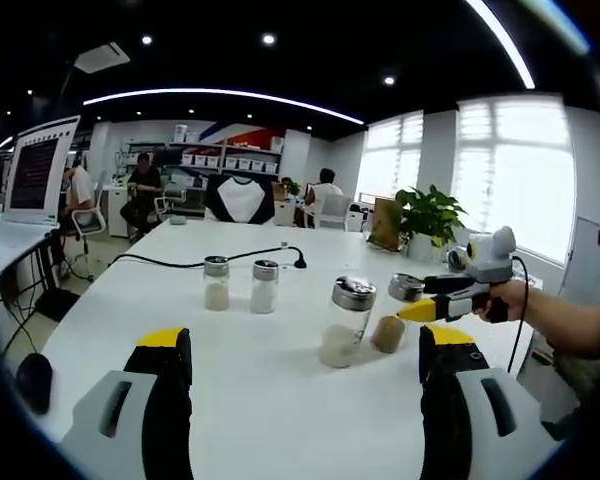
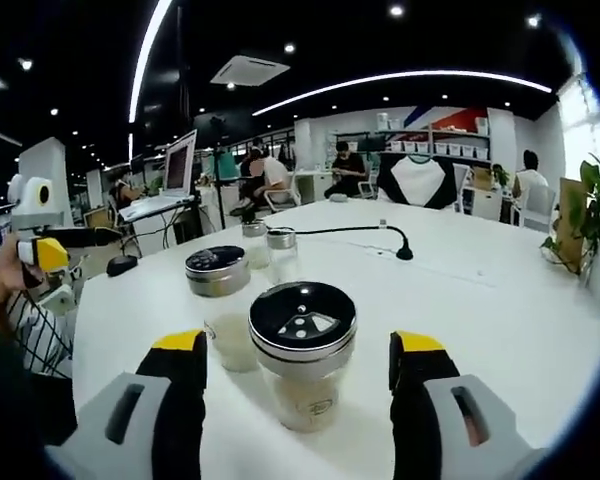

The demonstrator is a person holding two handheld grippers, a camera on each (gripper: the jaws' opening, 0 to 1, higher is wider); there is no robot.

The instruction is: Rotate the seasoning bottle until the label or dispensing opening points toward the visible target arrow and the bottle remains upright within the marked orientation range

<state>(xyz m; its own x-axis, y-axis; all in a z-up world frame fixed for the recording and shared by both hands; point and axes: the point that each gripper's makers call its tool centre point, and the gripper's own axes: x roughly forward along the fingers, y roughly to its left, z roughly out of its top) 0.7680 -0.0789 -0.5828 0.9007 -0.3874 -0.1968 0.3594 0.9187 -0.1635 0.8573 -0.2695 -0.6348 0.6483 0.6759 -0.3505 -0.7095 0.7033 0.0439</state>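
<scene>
Right hand-held gripper (image 2: pixel 296 375) spread around seasoning bottle (image 2: pixel 302 355), label hidden from view.

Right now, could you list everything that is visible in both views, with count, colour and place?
seasoning bottles: four, clear glass with silver lids, pale powder inside; two close to the right gripper, two further back on the table
table: one, white, round
cable with plug: one, black, lying across the table behind the bottles
potted plant: one, green, at the table's far edge near the window
laptop: one, grey, on a stand beside the table
people: several, seated in the background
left gripper: black and yellow jaws, open, nothing between them
right gripper: black and yellow jaws, open around the nearest bottle
</scene>
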